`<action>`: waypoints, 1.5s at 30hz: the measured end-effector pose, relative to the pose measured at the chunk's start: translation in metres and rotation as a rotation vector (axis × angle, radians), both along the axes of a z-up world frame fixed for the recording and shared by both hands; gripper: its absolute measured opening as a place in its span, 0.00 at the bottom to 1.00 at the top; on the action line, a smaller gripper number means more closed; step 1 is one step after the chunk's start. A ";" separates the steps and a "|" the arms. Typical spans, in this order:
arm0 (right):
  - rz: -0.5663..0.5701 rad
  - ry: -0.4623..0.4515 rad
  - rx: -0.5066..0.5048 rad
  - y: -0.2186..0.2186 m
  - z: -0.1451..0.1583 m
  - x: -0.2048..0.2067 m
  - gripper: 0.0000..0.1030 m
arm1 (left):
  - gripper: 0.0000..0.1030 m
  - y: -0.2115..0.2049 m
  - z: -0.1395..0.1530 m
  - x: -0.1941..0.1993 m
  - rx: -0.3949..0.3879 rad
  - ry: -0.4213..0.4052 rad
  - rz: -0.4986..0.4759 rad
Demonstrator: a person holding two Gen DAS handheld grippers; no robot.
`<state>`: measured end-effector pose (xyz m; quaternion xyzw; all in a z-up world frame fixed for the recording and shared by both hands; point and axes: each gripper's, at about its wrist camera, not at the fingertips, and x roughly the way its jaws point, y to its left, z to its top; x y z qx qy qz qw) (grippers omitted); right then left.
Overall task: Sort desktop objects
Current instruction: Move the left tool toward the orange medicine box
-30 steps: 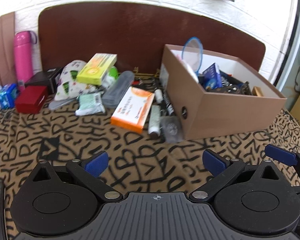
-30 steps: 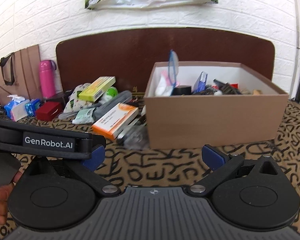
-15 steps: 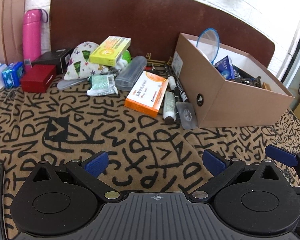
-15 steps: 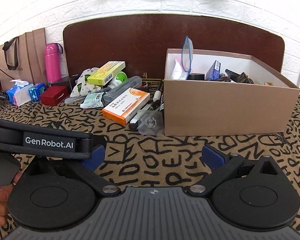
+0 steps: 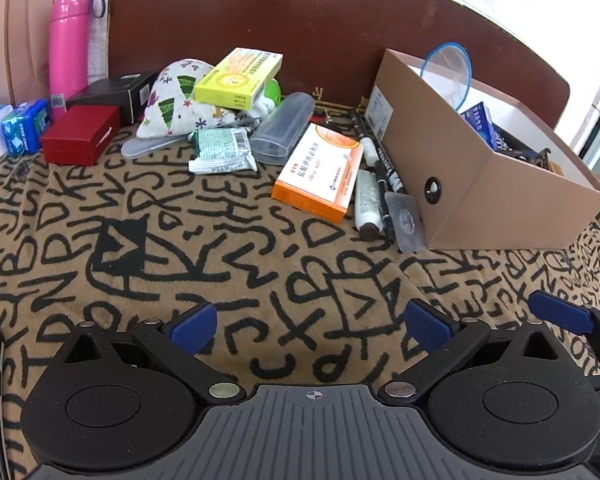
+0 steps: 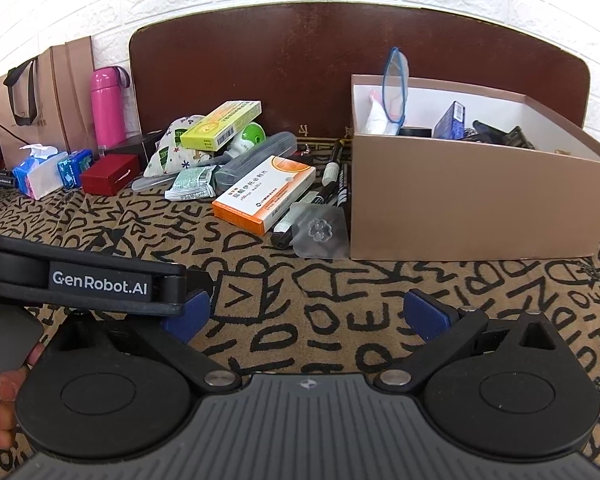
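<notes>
Both the left gripper (image 5: 311, 328) and right gripper (image 6: 305, 318) hover wide open and empty over the lettered cloth (image 5: 228, 248). "GenRobot.AI" marks the left unit. At 1 o'clock, the box (image 6: 472, 204) holds a blue carton (image 6: 452, 121); clutter (image 6: 260, 190) lies at 11.

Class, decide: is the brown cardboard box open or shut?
Open: the brown cardboard box has no lid on, and its white inside and contents show.
</notes>
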<state>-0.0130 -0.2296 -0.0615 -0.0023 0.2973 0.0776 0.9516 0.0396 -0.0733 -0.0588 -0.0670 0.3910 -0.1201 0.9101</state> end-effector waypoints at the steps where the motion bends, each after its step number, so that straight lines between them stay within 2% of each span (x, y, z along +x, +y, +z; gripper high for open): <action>1: 0.008 0.002 0.002 0.002 -0.001 0.002 1.00 | 1.00 0.002 0.000 0.002 -0.001 -0.003 -0.001; 13: 0.079 -0.021 -0.011 0.025 -0.011 0.029 0.98 | 0.97 0.019 0.002 0.035 -0.024 -0.018 -0.030; 25: 0.173 -0.106 -0.039 0.044 -0.008 0.071 0.82 | 0.91 0.024 0.011 0.080 -0.077 -0.011 -0.074; 30: 0.202 -0.114 -0.057 0.050 -0.011 0.091 0.75 | 0.87 0.020 0.011 0.108 -0.047 0.010 -0.119; 37: 0.208 -0.082 -0.071 0.057 -0.019 0.114 0.71 | 0.79 0.010 -0.003 0.141 -0.033 0.053 -0.184; 45: 0.204 -0.055 -0.085 0.057 -0.032 0.130 0.71 | 0.79 0.005 -0.017 0.163 -0.049 0.073 -0.203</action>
